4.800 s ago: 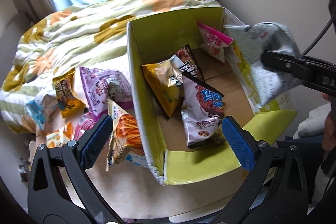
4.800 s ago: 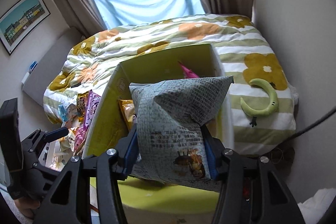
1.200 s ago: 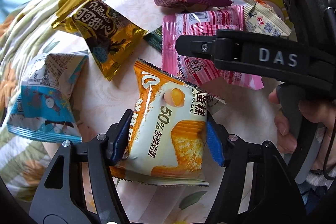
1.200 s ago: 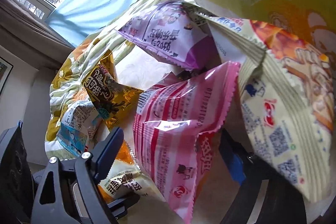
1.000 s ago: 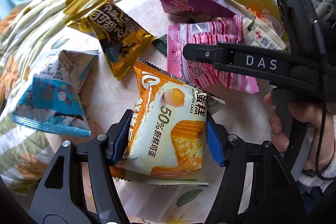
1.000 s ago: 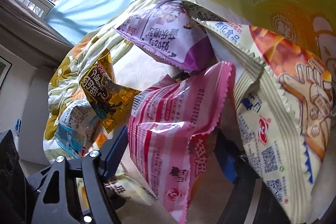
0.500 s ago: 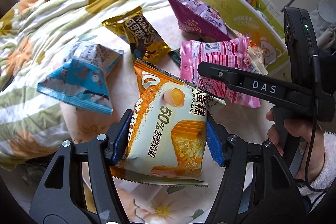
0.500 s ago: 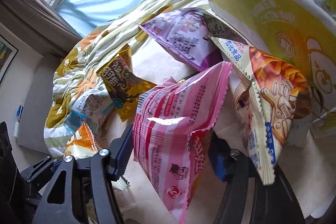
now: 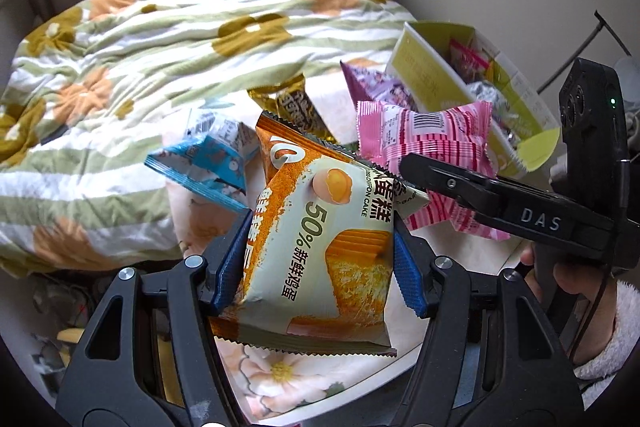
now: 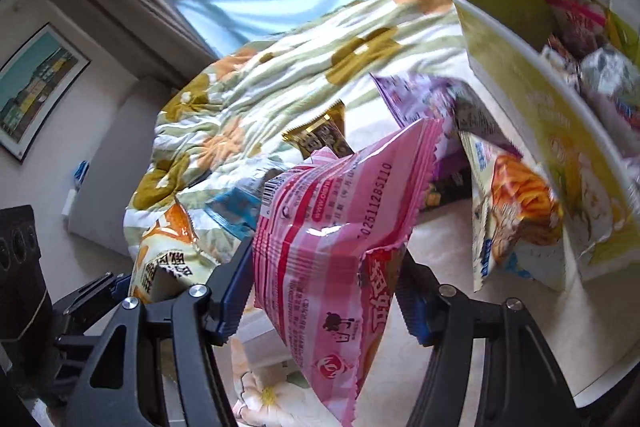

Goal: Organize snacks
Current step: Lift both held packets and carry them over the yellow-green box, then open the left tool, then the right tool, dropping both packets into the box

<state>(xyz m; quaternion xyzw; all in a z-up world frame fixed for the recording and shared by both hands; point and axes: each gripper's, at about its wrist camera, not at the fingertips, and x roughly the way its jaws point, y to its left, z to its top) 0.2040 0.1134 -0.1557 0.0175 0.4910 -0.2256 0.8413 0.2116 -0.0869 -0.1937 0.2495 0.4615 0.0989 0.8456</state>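
My left gripper (image 9: 318, 263) is shut on an orange and cream cake packet (image 9: 320, 247) and holds it above the bed. My right gripper (image 10: 324, 291) is shut on a pink striped snack packet (image 10: 332, 227), also lifted; that packet shows in the left wrist view (image 9: 428, 147) with the right gripper (image 9: 424, 173) at the right. The yellow-green cardboard box (image 9: 432, 71) with several snacks inside stands at the right; in the right wrist view its wall (image 10: 532, 99) is at the upper right.
On the bed lie a blue packet (image 9: 208, 155), a gold packet (image 9: 296, 107), a purple packet (image 9: 376, 87) and an orange chips packet (image 10: 516, 219) leaning against the box. A flowered quilt (image 9: 160, 47) covers the bed. A wall stands at the right.
Both grippers have risen and drawn back with their packets, so the loose snacks on the bed look smaller and farther. The box interior has come into view.
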